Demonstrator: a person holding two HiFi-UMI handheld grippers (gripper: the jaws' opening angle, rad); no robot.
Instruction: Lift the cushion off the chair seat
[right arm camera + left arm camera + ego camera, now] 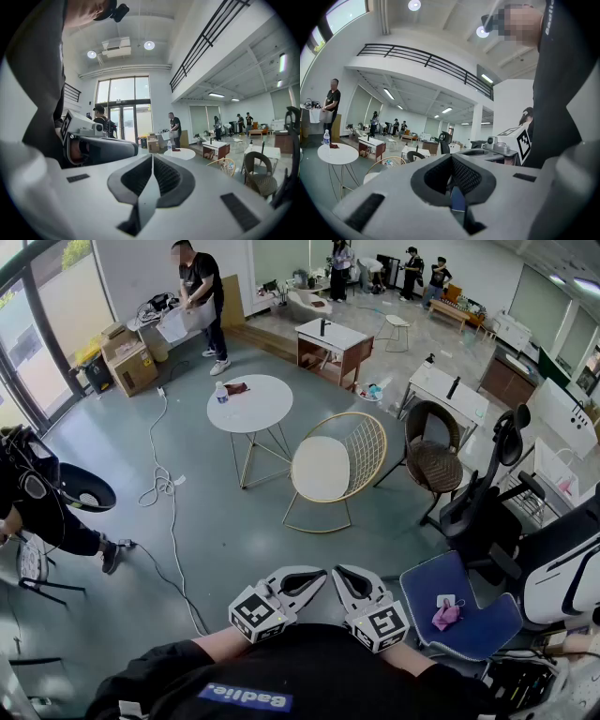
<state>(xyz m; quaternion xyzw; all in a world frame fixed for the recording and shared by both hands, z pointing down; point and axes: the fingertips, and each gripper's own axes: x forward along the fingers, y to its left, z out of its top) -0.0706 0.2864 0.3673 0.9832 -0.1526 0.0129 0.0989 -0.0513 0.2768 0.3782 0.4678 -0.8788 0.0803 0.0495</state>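
A gold wire chair [352, 456] stands on the floor ahead of me, with a round white cushion [321, 468] lying on its seat. To my right a blue cushion [469, 624] lies on an office chair, with a small pink item [446, 615] on it. My left gripper [305, 577] and right gripper [349, 579] are held close to my chest, side by side, well short of both chairs. Both are shut with nothing between the jaws. In the left gripper view the left gripper [451, 159] has its pads together; in the right gripper view the right gripper [152, 161] does too.
A round white table [272, 413] with a bottle [222, 393] stands behind the gold chair. A dark wicker chair [433, 460] and a black office chair [487, 493] are to the right. A white cable [169, 512] runs over the floor. People stand and sit around the room.
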